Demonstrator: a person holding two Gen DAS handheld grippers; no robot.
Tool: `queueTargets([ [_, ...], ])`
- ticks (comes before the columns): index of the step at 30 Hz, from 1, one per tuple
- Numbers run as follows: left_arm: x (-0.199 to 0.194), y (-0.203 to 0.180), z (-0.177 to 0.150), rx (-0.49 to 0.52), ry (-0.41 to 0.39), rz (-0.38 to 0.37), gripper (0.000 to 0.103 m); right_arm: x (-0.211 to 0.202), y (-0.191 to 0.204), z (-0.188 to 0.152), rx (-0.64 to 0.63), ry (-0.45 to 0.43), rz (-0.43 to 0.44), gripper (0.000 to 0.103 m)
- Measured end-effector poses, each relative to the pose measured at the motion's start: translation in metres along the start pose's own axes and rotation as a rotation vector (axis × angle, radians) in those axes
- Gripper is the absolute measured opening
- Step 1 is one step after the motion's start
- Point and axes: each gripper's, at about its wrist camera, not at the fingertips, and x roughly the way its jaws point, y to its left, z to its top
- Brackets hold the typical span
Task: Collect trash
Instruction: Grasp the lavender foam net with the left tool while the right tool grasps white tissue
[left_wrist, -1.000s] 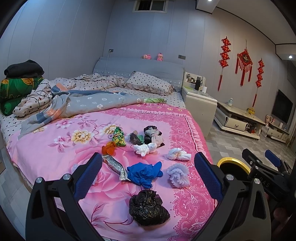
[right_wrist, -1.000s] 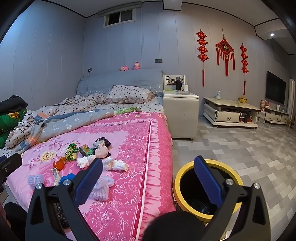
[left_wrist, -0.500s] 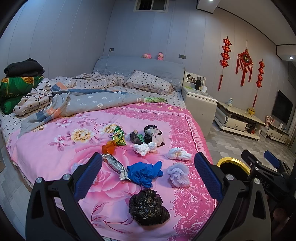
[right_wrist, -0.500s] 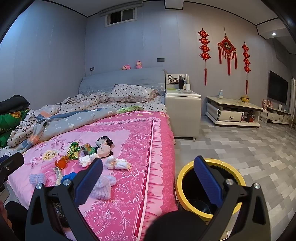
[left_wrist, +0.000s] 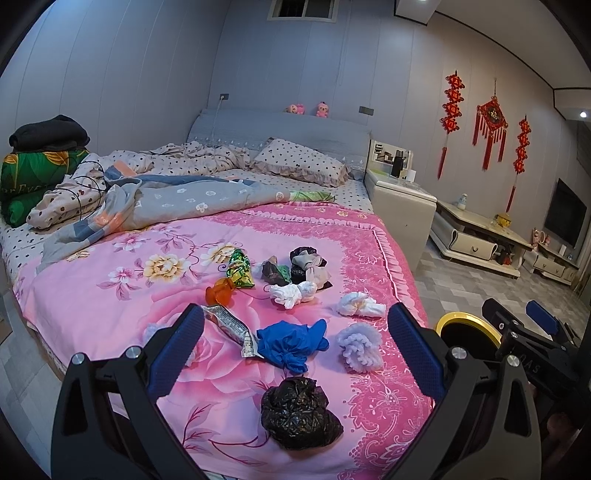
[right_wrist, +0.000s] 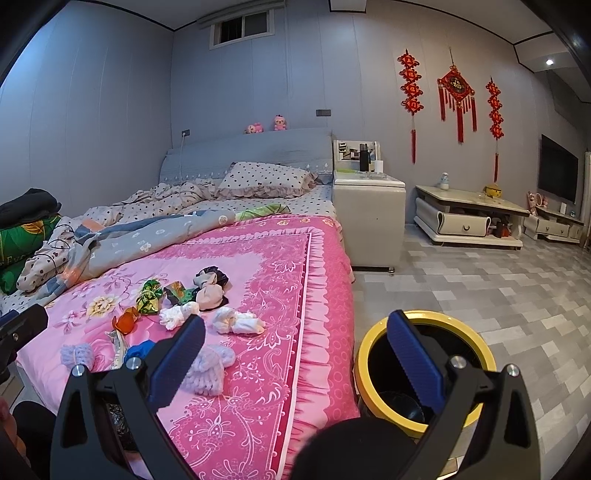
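Note:
Trash lies on the pink bedspread (left_wrist: 110, 295): a black plastic bag (left_wrist: 299, 411) nearest, a blue glove (left_wrist: 291, 343), a silver wrapper (left_wrist: 231, 326), white tissue wads (left_wrist: 291, 293), a green wrapper (left_wrist: 240, 267) and an orange piece (left_wrist: 219, 293). My left gripper (left_wrist: 295, 354) is open and empty, above the bed's near edge, with the black bag and blue glove between its fingers. My right gripper (right_wrist: 295, 362) is open and empty, over the gap between bed and bin. The yellow-rimmed black bin (right_wrist: 424, 369) stands on the floor beside the bed, also in the left wrist view (left_wrist: 465, 332).
A rumpled grey quilt (left_wrist: 177, 203) and pillow (left_wrist: 299, 166) lie at the bed's head. A white nightstand (right_wrist: 367, 218) stands right of the bed, a low TV cabinet (right_wrist: 469, 221) further right. Folded green bedding (left_wrist: 33, 173) sits at far left. Grey tiled floor (right_wrist: 498, 288) lies right.
Both grippers have drifted slightly, the right wrist view shifting a little rightward and nearer the bin. Nothing on the bed has moved; both grippers stay open.

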Motion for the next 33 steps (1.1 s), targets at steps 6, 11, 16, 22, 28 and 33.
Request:
queueTargets([
  [6, 0.008, 0.006, -0.003, 0.003, 0.045, 0.012, 0.096, 0.02, -0.002, 0.009, -0.014, 0.052, 0.027, 0.095],
  [11, 0.024, 0.033, 0.014, -0.023, 0.11, 0.029, 0.096, 0.048, -0.004, 0.019, -0.054, 0.112, 0.087, 0.095],
  [16, 0.05, 0.06, 0.017, -0.047, 0.214, 0.041, 0.096, 0.083, 0.003, 0.023, -0.082, 0.217, 0.171, 0.095],
  [22, 0.085, 0.094, 0.012, -0.068, 0.323, 0.082, 0.096, 0.128, 0.022, 0.024, -0.139, 0.327, 0.248, 0.095],
  [28, 0.115, 0.129, 0.006, -0.118, 0.395, 0.149, 0.096, 0.175, 0.036, 0.019, -0.178, 0.452, 0.311, 0.095],
  [33, 0.134, 0.147, 0.0, -0.159, 0.426, 0.162, 0.096, 0.202, 0.05, 0.016, -0.228, 0.501, 0.334, 0.095],
])
